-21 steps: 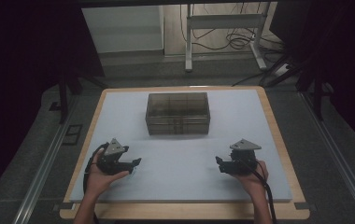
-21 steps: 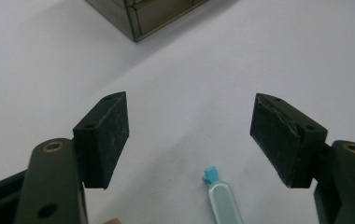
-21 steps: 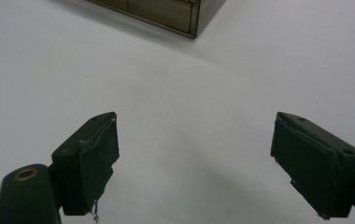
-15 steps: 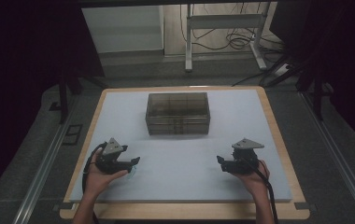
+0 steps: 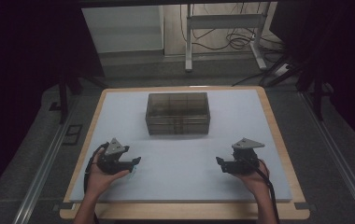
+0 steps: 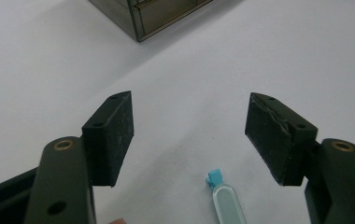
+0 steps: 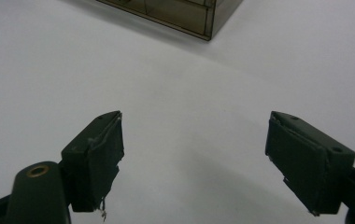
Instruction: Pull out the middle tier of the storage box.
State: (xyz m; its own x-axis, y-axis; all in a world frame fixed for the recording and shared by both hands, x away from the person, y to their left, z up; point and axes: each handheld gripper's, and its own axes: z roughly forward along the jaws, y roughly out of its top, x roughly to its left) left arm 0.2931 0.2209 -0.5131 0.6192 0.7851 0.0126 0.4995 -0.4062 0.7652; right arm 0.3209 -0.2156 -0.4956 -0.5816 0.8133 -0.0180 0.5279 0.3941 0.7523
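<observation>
A small pale-blue plastic vial with a blue cap [image 6: 224, 198] is lying on the white table mat [image 5: 180, 154], between the left gripper's [image 6: 189, 135] released jaws. The right gripper [image 7: 194, 154] is gaping empty. A smoky transparent drawer box [image 5: 178, 113] is standing beyond.

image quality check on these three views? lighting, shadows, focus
High view: dim overall, black surround, the pale grey mat evenly lit, the smoky translucent plastic drawer box low in contrast. Left gripper view: brighter, the small clear vial with a blue cap sharp, the left gripper jaws casting a soft shadow on the mat. Right gripper view: the right gripper pads crisp, the box corner slightly soft, no glare.
</observation>
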